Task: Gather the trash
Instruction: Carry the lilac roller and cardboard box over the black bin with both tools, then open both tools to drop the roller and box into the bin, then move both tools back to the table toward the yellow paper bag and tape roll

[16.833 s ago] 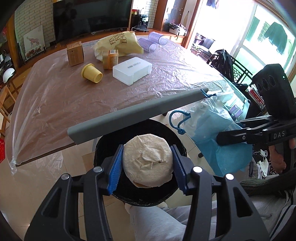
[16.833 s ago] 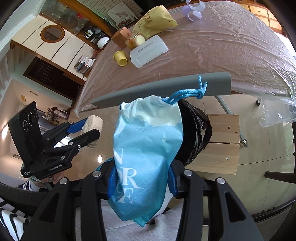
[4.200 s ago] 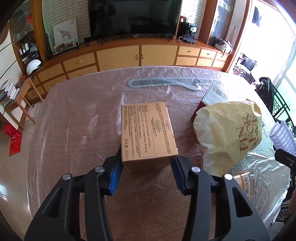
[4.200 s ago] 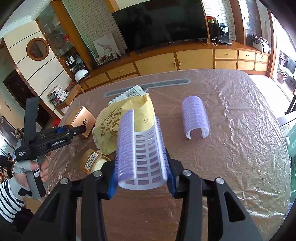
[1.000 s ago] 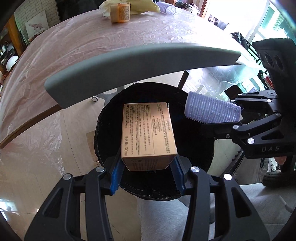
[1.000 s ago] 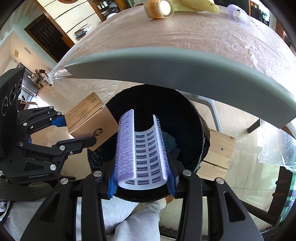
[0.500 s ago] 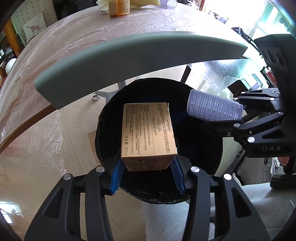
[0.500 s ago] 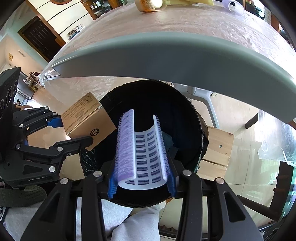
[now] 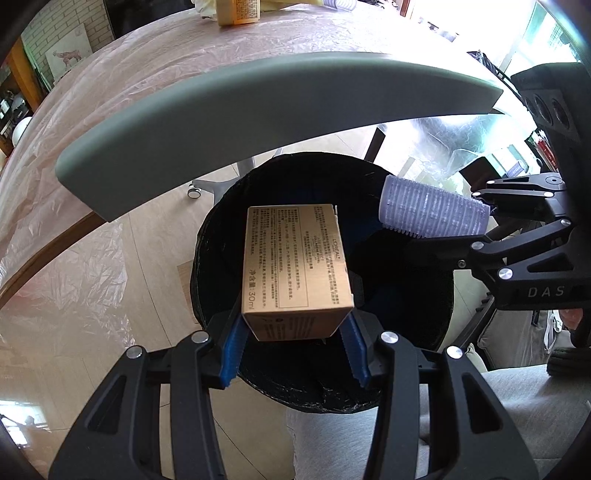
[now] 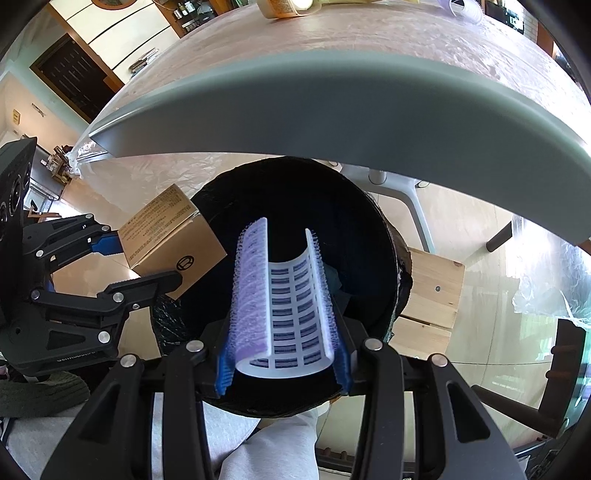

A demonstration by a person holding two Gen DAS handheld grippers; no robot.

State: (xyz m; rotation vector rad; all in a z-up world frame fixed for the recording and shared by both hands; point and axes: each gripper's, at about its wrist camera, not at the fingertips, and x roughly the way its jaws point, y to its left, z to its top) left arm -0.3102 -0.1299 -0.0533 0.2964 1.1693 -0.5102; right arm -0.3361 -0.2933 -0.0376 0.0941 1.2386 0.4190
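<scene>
A: Left wrist view. The left gripper [image 9: 295, 350] is clenched on the tan cardboard box [image 9: 295, 266], blue pads [image 9: 232, 345] pressed against both lower corners. The box hangs at frame centre, over the open mouth of the black-lined trash bin [image 9: 207, 280].

B: And the other one?

A: The right gripper [image 9: 480, 229] comes in from the right edge of that frame, grasping the purple hair roller [image 9: 432, 210], which sits over the bin's upper right rim.

B: Right wrist view agrees. The right gripper [image 10: 282, 363] has both pads tight on the sides of the hair roller [image 10: 284, 299], its open channel facing the lens, centre frame, above the trash bin [image 10: 388, 236]. The cardboard box [image 10: 173, 240] shows at centre left, over the bin's left rim, pinched in the left gripper [image 10: 142, 262].

A: Something dark teal lies inside the bin; cannot tell what.

B: Surroundings: a grey chair back [image 10: 332, 107] arcs across the upper half. Behind it, the table under plastic sheet [image 10: 369, 33], with an orange-labelled bottle [image 10: 284, 7] at the top edge.

A: Grey trouser leg [image 9: 332, 443] at lower centre, below the bin.
</scene>
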